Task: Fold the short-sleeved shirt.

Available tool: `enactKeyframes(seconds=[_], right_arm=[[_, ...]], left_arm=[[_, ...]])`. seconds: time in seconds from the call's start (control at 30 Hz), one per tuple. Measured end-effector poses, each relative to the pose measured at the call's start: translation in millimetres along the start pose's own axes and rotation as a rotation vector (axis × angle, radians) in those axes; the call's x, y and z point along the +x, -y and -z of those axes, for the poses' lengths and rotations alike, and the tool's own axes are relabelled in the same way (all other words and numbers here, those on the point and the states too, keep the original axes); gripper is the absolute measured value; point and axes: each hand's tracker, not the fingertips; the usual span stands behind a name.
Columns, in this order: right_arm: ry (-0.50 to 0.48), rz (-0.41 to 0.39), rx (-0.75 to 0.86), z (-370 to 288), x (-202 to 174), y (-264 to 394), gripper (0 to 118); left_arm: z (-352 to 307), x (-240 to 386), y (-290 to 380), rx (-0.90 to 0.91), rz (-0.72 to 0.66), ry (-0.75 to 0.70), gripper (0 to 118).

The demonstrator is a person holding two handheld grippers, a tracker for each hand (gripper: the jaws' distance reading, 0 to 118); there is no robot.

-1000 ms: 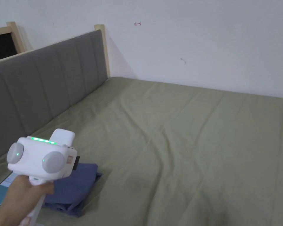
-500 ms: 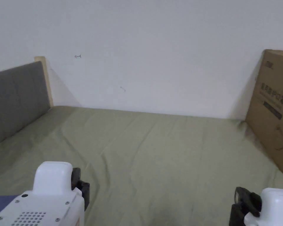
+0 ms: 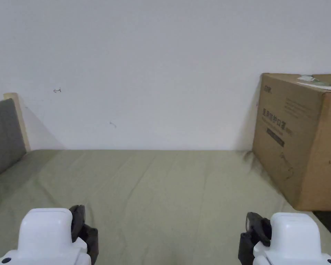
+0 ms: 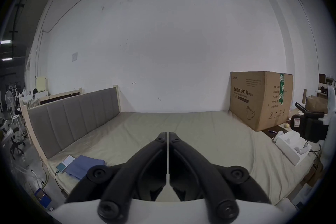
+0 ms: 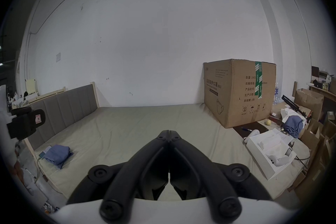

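Blue folded shirt [image 5: 57, 153] lies lower left on the bed [image 5: 138, 129]; we judge both closed, empty hand-held grippers, left [image 4: 167, 137] and right [image 5: 168, 134], withdrawn because folding is done.

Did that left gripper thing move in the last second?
Yes. The left gripper left the folded blue shirt by the headboard and now points mid-bed.

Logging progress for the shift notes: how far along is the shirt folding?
Looks done: the blue shirt lies folded in a compact stack by the headboard. In hand: nothing; left claw and right claw are shut and empty over the bare sheet. Nothing visibly remains.
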Motion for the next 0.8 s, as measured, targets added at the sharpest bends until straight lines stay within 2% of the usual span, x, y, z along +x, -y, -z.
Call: enactKeyframes(seconds=[0.03,0.1,0.13,0.17,0.2,0.23,0.27,0.3,0.4,0.53,0.6,0.67,0.8], right_arm=[[0.000,0.004,0.003,0,0,-1,3],[0.006,-0.003,0.012,-1,-2,-2,24],[0.008,-0.005,0.022,-3,-1,-3,39],[-0.004,-0.003,0.043,-5,0,-3,67],[-0.012,0.001,0.053,-6,0,-6,90],[-0.006,0.000,0.052,-7,0,-8,105],[-0.002,0.002,0.058,-7,0,-9,115],[0.008,0.007,0.072,-9,0,-11,118],[-0.012,0.034,0.139,-18,2,-19,118],[0.020,-0.003,0.158,-19,-1,-31,118],[0.019,-0.002,0.161,-18,1,-34,118],[0.015,0.015,0.165,-17,3,-34,118],[0.027,0.019,0.146,-14,5,-32,118]], left_arm=[[-1,0,-3,0.012,0.017,-0.012,17],[-4,2,-5,0.032,0.049,-0.001,76],[-4,2,-7,0.034,0.048,0.010,102],[-3,0,-9,0.032,0.039,0.025,116],[-5,0,-9,0.040,0.026,0.034,116],[-9,1,-11,0.060,0.014,0.038,116],[-10,1,-13,0.059,0.007,0.042,116],[-10,-1,-16,0.053,0.008,0.048,116],[-13,2,-24,0.043,0.010,0.080,116],[-14,11,-33,0.060,0.020,0.040,116],[-14,11,-33,0.065,0.047,0.086,116],[-13,12,-29,0.043,0.007,0.150,116],[-9,13,-21,0.020,-0.014,0.131,116]])
